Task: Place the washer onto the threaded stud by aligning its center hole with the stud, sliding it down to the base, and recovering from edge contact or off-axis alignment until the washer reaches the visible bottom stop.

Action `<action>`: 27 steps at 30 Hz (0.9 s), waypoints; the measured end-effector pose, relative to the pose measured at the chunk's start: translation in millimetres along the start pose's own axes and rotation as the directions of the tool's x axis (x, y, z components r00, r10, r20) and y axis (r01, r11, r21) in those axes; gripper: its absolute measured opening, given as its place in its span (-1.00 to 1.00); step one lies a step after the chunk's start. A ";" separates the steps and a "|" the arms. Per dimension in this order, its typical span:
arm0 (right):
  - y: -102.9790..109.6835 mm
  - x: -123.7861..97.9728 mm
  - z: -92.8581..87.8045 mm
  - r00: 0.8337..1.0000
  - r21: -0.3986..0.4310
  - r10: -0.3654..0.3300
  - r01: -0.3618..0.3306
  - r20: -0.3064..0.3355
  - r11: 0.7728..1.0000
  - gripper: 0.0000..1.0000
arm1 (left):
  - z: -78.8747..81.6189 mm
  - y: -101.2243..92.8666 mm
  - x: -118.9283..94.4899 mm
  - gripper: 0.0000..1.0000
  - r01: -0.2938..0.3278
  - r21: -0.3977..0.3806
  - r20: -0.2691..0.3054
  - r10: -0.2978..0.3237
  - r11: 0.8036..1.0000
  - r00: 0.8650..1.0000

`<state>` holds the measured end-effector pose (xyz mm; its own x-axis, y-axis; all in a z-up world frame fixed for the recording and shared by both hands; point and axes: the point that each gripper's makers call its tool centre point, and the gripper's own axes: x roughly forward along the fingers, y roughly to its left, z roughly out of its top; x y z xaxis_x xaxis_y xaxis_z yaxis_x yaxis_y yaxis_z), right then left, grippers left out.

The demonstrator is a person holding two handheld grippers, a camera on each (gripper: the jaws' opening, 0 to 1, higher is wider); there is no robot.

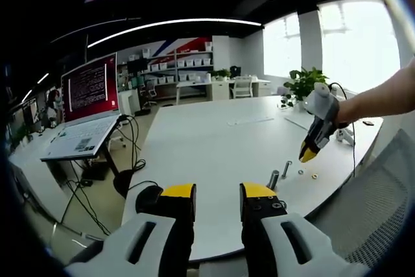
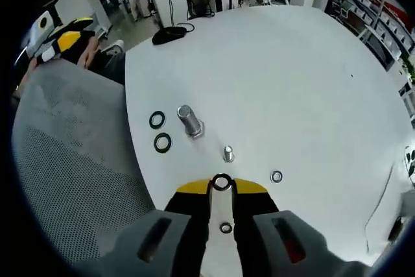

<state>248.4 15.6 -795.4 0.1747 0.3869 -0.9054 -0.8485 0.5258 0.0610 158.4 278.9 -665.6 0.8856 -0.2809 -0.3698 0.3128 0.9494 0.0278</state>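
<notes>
Pinched between our right gripper's [image 2: 222,185] yellow tips sits a dark washer [image 2: 222,182], so we read that tool as closed on the ring, held just above the white table [image 2: 292,82]. Straight ahead of it, a little further from us along the jaw line, stands the small threaded stud [image 2: 228,154], upright on its head with its long axis rising from the tabletop. Up and to the left of it is a larger bolt [image 2: 189,121], also standing, with two black rings [image 2: 157,120] and [image 2: 163,142] lying flat beside it. A small silvery washer [image 2: 277,176] lies to the right of our tips, and another ring [image 2: 225,228] rests on the table between the jaw bodies.

Our left gripper [image 1: 217,192] hangs back near the table edge, its jaws apart with nothing between them; from there we see the right gripper [image 1: 307,155] pointing down at the studs [image 1: 286,168].

We judge the coming move as a short carry forward until the hole sits over the stud's tip, keeping the ring level so it is square to the upright axis. Our right hand is plainly the nearer one; tilt would catch the ring's edge on the threads.
</notes>
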 end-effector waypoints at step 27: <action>-6.0 17.7 25.0 1.000 -0.090 -0.022 0.023 0.009 0.996 -0.73 | -1.1 -0.1 0.3 -0.51 0.003 0.002 -0.008 -0.002 1.000 1.000</action>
<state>269.1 38.2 -801.3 0.1979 0.3817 -0.9028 -0.8859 0.4638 0.0019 158.2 278.8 -666.8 0.8821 -0.2822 -0.3773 0.3156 0.9485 0.0284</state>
